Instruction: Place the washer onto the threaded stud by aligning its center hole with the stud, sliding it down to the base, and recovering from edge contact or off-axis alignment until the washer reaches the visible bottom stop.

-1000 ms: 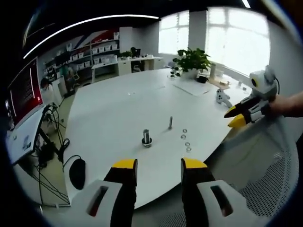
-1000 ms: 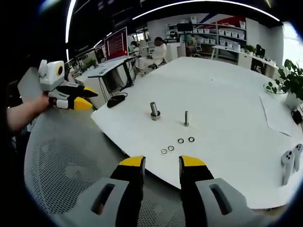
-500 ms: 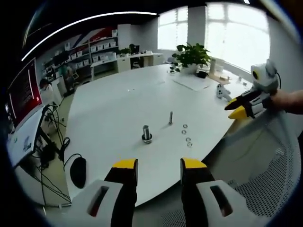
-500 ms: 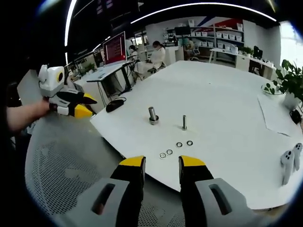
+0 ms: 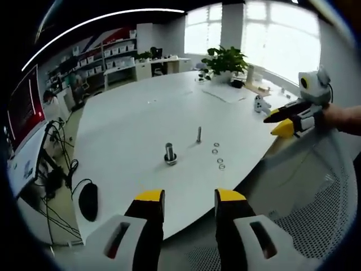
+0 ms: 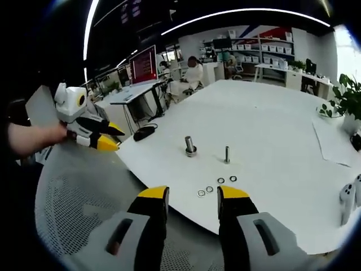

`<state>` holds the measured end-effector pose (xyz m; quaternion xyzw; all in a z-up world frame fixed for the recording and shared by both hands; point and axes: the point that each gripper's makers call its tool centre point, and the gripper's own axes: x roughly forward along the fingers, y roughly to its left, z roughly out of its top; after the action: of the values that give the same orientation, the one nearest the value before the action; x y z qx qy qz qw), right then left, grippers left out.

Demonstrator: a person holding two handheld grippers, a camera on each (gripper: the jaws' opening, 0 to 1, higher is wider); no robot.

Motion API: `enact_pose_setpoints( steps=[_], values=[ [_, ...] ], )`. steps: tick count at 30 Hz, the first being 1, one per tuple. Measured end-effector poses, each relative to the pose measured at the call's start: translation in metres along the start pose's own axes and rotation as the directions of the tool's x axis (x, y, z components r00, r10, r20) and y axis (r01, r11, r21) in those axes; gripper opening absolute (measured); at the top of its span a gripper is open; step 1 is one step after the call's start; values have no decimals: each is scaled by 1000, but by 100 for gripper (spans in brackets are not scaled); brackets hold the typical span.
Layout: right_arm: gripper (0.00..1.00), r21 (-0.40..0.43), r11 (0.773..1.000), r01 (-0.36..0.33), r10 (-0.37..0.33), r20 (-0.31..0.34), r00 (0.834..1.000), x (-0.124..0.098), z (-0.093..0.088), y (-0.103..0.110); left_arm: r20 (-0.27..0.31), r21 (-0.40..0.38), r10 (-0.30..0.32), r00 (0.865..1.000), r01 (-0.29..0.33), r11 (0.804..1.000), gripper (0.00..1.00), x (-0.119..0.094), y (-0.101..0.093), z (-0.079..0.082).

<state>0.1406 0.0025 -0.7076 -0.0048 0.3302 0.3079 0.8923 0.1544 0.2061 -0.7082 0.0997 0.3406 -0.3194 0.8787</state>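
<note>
your right gripper gapes empty, so pinch a thin, light, slippery washer by its rim off the table

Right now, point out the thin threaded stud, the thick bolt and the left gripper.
threaded stud (image 6: 227, 154), right gripper view, mid-shaft.
thick bolt (image 6: 190, 145), right gripper view, its shaft.
left gripper (image 5: 188, 199), left gripper view, midway between its fingertips.

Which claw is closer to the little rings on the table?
Neither is clearly closer. The left claw and the right claw both hang open off the table edge, on opposite sides of the washers, touching none.
</note>
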Motion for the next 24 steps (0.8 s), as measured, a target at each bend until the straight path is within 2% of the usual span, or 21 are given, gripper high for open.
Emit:
enact_pose_setpoints(
  steps=[5,10,12,13,16,20,24],
  values=[
    [37,4,1000,-12,12,-9,1000,1,-1,2,0,0,0,1000,0,1000,33,0,1,0],
    [37,34,998,-59,60,-44,997,6,-5,5,0,1,-2,1000,2,1000,33,1,2,0],
    [39,74,995,-64,68,-48,997,8,-4,1,-9,-5,-11,1000,11,1000,33,1,1,-2],
    [40,133,989,-69,77,-54,996,8,-5,-1,-8,0,-11,1000,11,1000,33,1,1,-1],
    [41,225,971,-78,97,-76,992,11,-9,-8,5,-4,-13,1000,13,1000,33,0,1,1],
    [41,220,973,-70,103,-146,984,17,-15,-16,-6,0,6,1000,-6,1000,33,1,3,-1],
    [39,150,987,-50,73,-153,986,30,-3,-27,0,2,12,1000,-12,1000,33,0,5,0]
  ],
)
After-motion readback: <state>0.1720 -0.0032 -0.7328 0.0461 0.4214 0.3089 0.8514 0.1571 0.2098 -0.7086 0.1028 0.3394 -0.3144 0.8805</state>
